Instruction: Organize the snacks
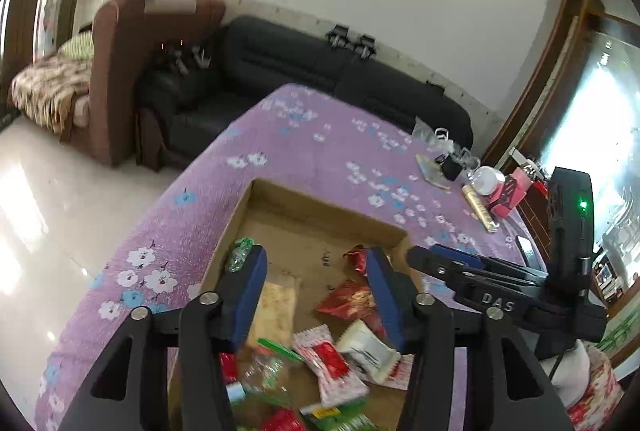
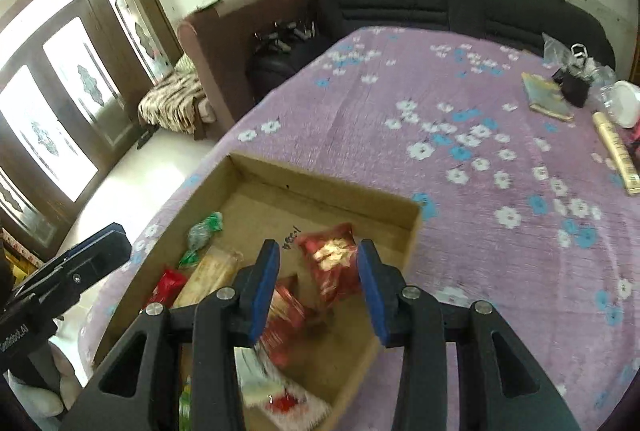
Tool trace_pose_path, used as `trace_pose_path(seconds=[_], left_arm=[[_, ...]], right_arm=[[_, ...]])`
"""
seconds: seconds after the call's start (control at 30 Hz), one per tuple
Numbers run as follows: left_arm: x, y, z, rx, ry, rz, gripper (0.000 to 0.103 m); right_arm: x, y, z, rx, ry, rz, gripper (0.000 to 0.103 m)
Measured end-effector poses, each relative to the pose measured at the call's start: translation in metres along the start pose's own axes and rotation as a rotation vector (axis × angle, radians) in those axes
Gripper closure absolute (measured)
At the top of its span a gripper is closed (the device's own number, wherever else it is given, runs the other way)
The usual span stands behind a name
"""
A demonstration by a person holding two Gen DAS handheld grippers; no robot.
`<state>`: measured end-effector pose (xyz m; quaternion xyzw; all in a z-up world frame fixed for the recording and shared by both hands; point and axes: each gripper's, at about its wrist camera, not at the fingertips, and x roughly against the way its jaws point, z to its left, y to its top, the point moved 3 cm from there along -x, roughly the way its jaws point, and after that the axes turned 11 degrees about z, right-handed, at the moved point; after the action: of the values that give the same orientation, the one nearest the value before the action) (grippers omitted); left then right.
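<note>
Both your grippers hang over the cardboard box [image 1: 320, 215] of snacks, fingers spread apart, nothing between them. Your left gripper [image 1: 316, 295] sits over the near half of the box; its blue fingers [image 1: 248, 291] frame a beige cracker pack [image 1: 276, 307] and a red foil pack [image 1: 348, 299]. Nearest to you under it: a red-and-white candy wrapper [image 1: 332, 363], a white wrapped bar [image 1: 368, 351], and green-printed wrappers at the bottom edge, blurred. A green-twist candy [image 1: 240, 255] lies by the box's left wall.

Your right gripper [image 2: 318, 291] hovers over the box's right side, with a red snack bag [image 2: 332, 263] showing between its fingers [image 2: 264, 291]. Can't tell if the pads touch it. Handwriting is on the box floor, just past that bag. Your right gripper's body shows in the left wrist view, just right of the box.

The box rests on the bench under a purple floral cloth [image 2: 440, 159], near its front-left corner. Well apart, at the far right edge: a small book [image 2: 548, 97], a gold tube [image 2: 616, 155], a white jar [image 2: 626, 103], and a black clip-like item [image 2: 576, 87].

Beyond the bench: a black sofa [image 1: 320, 71], a brown armchair [image 1: 120, 71], a framed picture on the wall.
</note>
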<state>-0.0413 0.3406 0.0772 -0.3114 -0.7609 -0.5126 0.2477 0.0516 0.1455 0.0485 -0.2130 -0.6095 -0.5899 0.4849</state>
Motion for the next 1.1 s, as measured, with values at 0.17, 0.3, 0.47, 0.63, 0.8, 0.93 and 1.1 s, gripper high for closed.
trace_pose_path(seconds=[0.17, 0.3, 0.47, 0.63, 0.8, 0.93, 1.1], left_arm=[[0.037, -0.021, -0.03, -0.045, 0.103, -0.133, 0.033], [0.066, -0.043, -0.062, -0.101, 0.252, -0.286, 0.007], [0.075, -0.066, -0.093, -0.122, 0.278, -0.336, 0.0], [0.061, -0.075, -0.106, -0.133, 0.336, -0.258, 0.0], [0.055, -0.083, -0.122, -0.155, 0.348, -0.225, 0.0], [0.051, -0.087, -0.127, -0.171, 0.347, -0.203, 0.0], [0.042, -0.089, -0.127, -0.177, 0.339, -0.163, 0.0]], right_arm=[[0.041, -0.039, -0.009, 0.022, -0.035, -0.057, 0.059], [0.067, -0.081, -0.014, 0.022, -0.065, -0.126, 0.055], [0.084, -0.124, -0.014, 0.023, -0.12, -0.195, 0.048], [0.094, -0.151, -0.017, 0.016, -0.147, -0.233, 0.042], [0.096, -0.162, -0.027, -0.014, -0.141, -0.222, 0.041], [0.097, -0.165, -0.031, -0.021, -0.142, -0.222, 0.041], [0.092, -0.167, -0.028, -0.012, -0.148, -0.211, 0.041]])
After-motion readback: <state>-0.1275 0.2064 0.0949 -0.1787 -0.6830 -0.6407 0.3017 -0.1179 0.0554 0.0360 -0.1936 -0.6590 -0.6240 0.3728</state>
